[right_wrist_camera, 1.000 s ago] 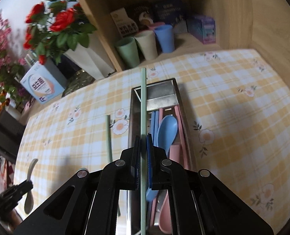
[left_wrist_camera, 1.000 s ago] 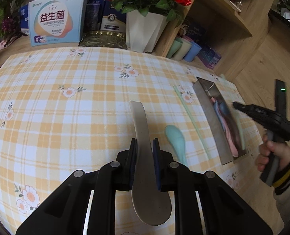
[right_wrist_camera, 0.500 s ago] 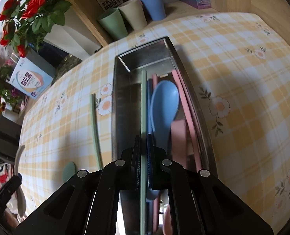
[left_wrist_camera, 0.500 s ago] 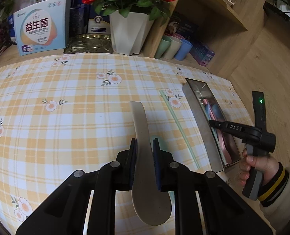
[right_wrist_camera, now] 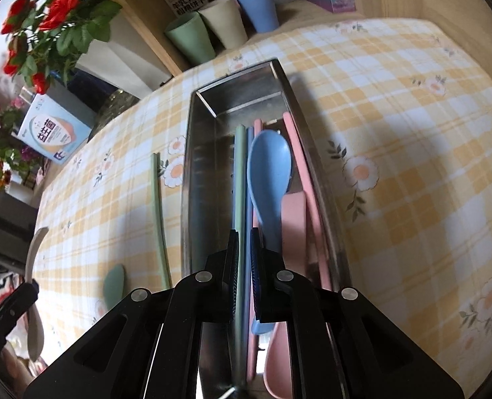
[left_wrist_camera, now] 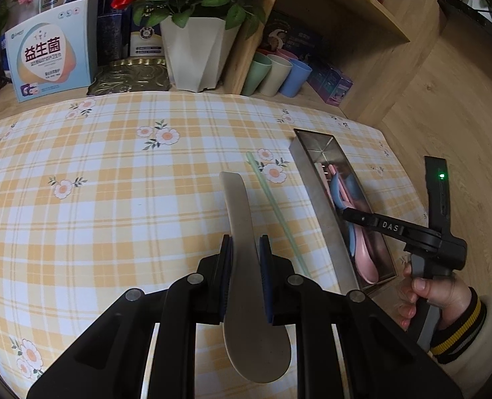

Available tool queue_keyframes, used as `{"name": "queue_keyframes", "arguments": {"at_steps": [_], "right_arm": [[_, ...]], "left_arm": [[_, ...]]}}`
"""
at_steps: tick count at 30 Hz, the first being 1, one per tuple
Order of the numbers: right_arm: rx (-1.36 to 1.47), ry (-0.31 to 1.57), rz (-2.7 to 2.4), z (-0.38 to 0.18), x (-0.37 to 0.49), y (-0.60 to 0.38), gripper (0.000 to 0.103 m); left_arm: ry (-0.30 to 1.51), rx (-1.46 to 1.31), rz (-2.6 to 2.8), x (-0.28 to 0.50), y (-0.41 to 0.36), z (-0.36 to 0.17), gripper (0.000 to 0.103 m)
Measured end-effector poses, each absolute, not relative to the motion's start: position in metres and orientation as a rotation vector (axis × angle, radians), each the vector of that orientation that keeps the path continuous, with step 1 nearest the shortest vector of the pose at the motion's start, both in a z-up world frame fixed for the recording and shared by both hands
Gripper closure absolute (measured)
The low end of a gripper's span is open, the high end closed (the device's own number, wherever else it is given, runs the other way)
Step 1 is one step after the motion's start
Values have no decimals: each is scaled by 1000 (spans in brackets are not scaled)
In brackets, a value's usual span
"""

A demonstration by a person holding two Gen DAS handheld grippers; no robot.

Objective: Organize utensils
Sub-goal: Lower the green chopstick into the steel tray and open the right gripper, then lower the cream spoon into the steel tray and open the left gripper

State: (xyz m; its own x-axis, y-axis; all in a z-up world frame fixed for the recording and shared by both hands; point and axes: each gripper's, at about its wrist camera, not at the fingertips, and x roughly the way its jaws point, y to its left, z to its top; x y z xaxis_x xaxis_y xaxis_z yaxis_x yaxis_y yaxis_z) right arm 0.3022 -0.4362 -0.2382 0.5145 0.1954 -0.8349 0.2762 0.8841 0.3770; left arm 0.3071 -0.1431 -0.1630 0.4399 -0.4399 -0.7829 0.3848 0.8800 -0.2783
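The green chopstick (right_wrist_camera: 240, 179) lies lengthwise inside the steel tray (right_wrist_camera: 192, 173), along its left half, beside the blue spoon (right_wrist_camera: 269, 169) and the pink utensils (right_wrist_camera: 296, 219) already stored there. The right gripper (right_wrist_camera: 243, 266) has its jaws narrow around the chopstick's near end, low in the tray; whether they grip it or have just slackened I cannot tell.

To finish this placing well, the jaws should part only a little, so the stick settles flat instead of rolling onto the blue spoon, and the gripper should lift straight up, clear of the tray's walls.

Left of the tray, a second green chopstick (left_wrist_camera: 276, 212) rests on the checked cloth (left_wrist_camera: 113, 199), nearly parallel to the tray, and a green spoon (right_wrist_camera: 114, 286) lies nearer the camera beside it.

Further left of the tray, the left gripper (left_wrist_camera: 246, 276) is clamped on the handle of a beige spoon (left_wrist_camera: 249, 299), held above the cloth with its bowl toward the camera. It should wait well apart until the right gripper has left the tray.
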Motion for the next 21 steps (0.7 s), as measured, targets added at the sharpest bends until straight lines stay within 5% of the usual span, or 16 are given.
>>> {"name": "queue_keyframes", "arguments": {"at_steps": [21], "right_arm": [[489,940,-113,-204,248,-501,95]], "left_arm": [[1126,28,-619,319,-308,-189,87]]}}
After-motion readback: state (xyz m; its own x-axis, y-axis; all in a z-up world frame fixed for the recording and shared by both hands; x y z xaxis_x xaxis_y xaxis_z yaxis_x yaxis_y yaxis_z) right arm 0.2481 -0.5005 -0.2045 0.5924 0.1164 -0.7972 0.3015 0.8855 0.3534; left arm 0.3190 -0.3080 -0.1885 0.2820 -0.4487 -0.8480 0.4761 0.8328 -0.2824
